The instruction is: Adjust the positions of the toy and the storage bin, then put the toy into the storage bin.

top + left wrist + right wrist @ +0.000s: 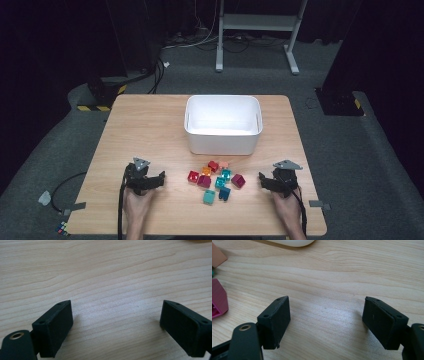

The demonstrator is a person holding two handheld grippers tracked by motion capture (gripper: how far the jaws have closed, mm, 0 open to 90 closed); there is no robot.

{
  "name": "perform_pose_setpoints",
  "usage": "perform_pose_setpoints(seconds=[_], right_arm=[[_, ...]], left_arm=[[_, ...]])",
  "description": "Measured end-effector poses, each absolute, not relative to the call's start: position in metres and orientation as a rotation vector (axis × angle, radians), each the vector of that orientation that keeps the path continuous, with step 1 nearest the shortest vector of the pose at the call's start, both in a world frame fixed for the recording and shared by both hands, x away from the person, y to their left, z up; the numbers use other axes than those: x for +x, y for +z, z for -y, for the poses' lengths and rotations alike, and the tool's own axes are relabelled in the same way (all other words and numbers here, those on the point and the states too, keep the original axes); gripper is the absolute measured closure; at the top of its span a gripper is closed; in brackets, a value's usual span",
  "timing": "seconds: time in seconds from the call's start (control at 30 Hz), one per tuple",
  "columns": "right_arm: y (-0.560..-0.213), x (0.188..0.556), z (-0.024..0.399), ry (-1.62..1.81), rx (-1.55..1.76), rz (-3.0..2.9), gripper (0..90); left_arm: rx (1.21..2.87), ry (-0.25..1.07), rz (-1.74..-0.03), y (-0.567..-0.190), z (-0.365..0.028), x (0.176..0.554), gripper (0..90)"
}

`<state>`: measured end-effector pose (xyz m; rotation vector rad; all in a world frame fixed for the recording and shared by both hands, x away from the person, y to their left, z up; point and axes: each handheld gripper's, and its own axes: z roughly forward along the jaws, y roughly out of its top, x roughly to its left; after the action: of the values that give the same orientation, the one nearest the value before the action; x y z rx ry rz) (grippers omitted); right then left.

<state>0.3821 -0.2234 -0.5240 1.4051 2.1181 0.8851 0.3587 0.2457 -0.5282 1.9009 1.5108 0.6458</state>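
Grey carpet lies around the wooden bench [150, 125]. On the bench stands a white tub [223, 125]. Just in front of the tub lies a small pile of blocks [216, 180], red, orange, pink, teal and dark pink. The left claw [161, 176] rests on the bench to the left of the blocks, a bit apart from them. The right claw [261, 176] rests to their right. Both claws are wide open and hold nothing, with bare wood between their jaws. A dark pink block [219, 300] sits left of the right claw.
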Motion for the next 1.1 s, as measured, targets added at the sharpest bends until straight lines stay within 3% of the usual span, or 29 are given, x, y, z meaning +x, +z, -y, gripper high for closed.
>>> perform_pose_setpoints(seconds=[0.73, 1.1], right_arm=[[-0.524, 0.3826, 0.2239, 0.886, 1.39, -2.137, 19.6], [-0.5231, 0.3793, 0.2201, 0.9, 1.307, -2.167, 24.1]], left_arm=[[1.893, 0.648, -1.508, -0.5281, -0.2455, 0.3551, 14.3], [1.892, 0.649, -1.507, -0.5282, -0.2454, 0.355, 14.4]])
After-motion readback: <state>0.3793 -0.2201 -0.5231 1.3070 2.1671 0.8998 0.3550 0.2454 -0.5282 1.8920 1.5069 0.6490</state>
